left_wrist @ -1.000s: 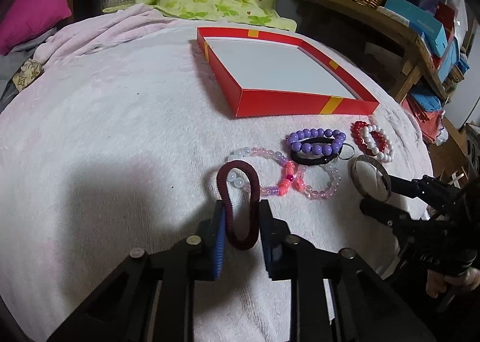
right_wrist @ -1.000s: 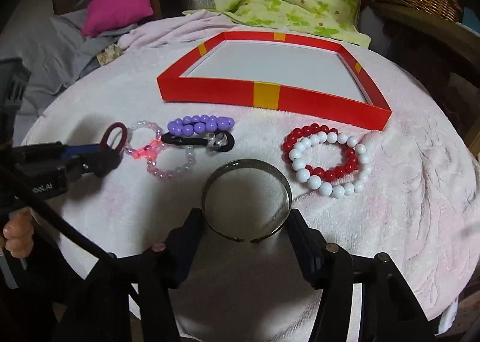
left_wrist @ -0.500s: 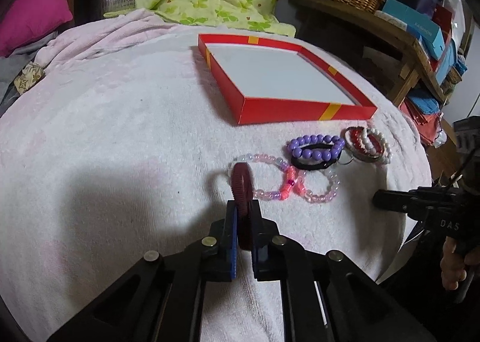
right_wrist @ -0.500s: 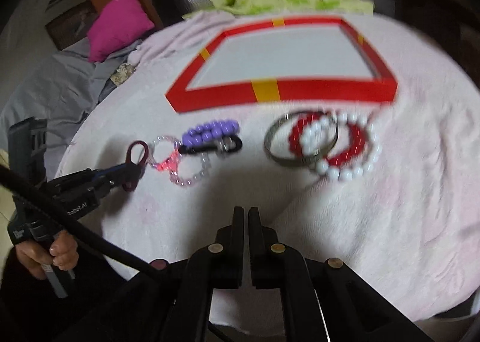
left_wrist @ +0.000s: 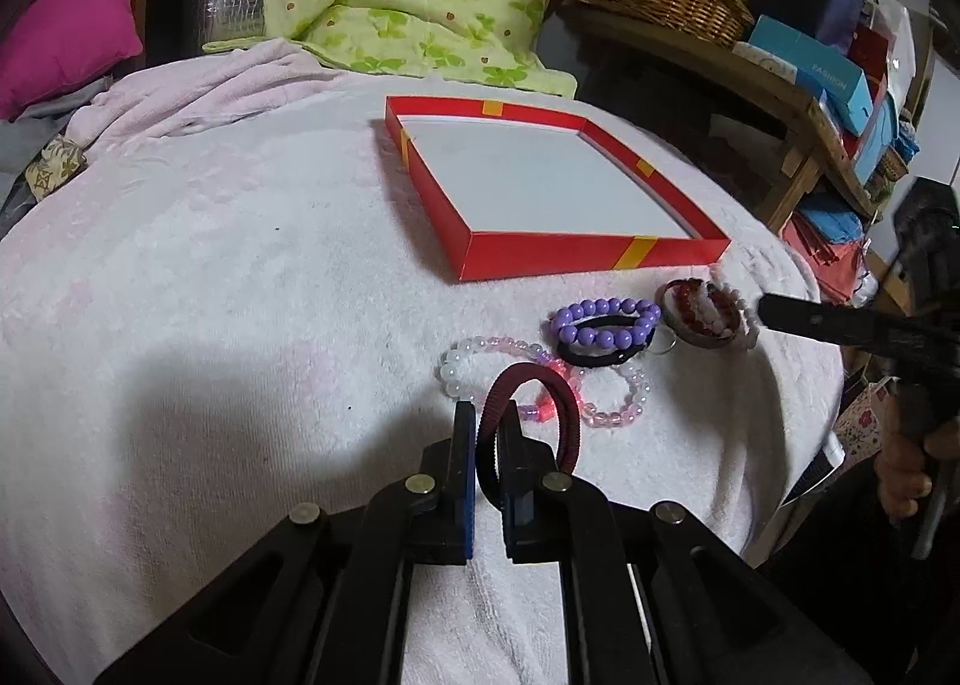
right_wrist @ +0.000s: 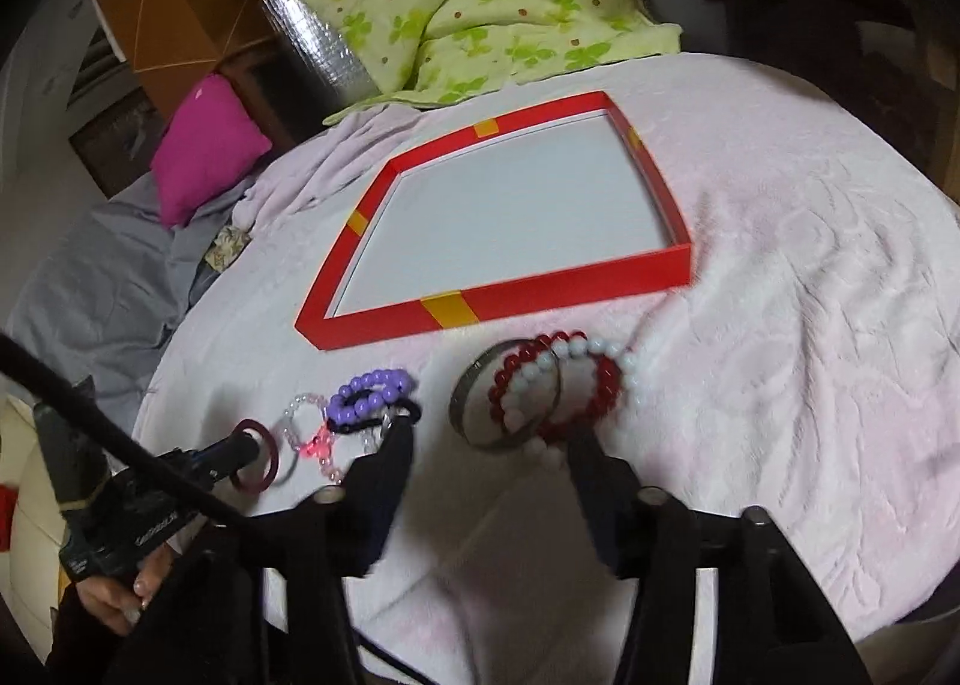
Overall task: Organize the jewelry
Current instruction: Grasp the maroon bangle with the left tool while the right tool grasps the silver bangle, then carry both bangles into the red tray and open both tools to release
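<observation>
On the pink towel-covered table, left gripper is clamped on the dark maroon ribbed hair tie. Right gripper, jaws just reopened, holds nothing; metal bangle lies beneath.

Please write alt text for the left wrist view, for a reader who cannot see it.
The left claw is shut on a dark maroon ribbed hair band above a white towel-covered table. Beyond it lie purple and clear pink bead bracelets and an empty red cardboard tray.
</observation>
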A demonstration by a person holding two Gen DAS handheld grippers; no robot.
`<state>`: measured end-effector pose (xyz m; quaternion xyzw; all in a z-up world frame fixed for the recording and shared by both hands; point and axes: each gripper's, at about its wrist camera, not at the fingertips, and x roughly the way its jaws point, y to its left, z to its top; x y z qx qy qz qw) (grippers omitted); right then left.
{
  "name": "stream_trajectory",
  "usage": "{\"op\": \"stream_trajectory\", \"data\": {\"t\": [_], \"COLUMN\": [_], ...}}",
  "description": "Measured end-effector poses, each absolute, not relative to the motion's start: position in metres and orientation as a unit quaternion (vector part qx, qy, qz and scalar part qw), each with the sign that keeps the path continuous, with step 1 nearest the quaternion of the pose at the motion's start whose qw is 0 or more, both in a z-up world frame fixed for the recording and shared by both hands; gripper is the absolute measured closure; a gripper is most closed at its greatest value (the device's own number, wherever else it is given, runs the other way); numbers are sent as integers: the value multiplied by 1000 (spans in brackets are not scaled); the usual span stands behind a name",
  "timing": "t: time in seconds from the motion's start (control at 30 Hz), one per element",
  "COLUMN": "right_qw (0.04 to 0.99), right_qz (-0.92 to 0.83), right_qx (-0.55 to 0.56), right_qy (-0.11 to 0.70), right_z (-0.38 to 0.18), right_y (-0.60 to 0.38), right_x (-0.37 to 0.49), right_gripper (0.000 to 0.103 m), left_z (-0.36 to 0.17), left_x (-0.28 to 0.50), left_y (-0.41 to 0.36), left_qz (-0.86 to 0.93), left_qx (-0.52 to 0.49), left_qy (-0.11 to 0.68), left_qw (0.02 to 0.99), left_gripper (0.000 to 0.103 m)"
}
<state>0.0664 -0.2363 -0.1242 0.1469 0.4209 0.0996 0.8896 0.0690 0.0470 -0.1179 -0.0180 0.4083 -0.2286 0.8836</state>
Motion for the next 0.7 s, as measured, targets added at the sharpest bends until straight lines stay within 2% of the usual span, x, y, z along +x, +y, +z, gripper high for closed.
{"op": "stream_trajectory", "data": {"t": [0.2, 0.27, 0.33, 0.43, 0.7], "right_qw": [896, 893, 887, 879, 898], "right_qz": [67, 58, 48, 45, 66], "right_qx": [78, 85, 108, 144, 139], "right_qy": [432, 439, 447, 451, 411], "right_z": [-135, -141, -145, -150, -131], "right_y": [-215, -218, -226, -237, -224], "right_x": [87, 95, 101, 107, 97], "right_gripper": [49, 59, 80, 96, 97], "left_z": [-115, -115, -114, -113, -104], "left_x": [67, 67, 66, 66, 65], "left_y": [52, 53, 54, 55, 51], "left_qz": [-230, -231, -233, -233, -231], "left_qx": [-25, -26, -27, -28, -37], "left_qy": [405, 404, 403, 402, 389], "left_qw": [885, 885, 885, 885, 891], "left_gripper": [96, 96, 96, 96, 96]}}
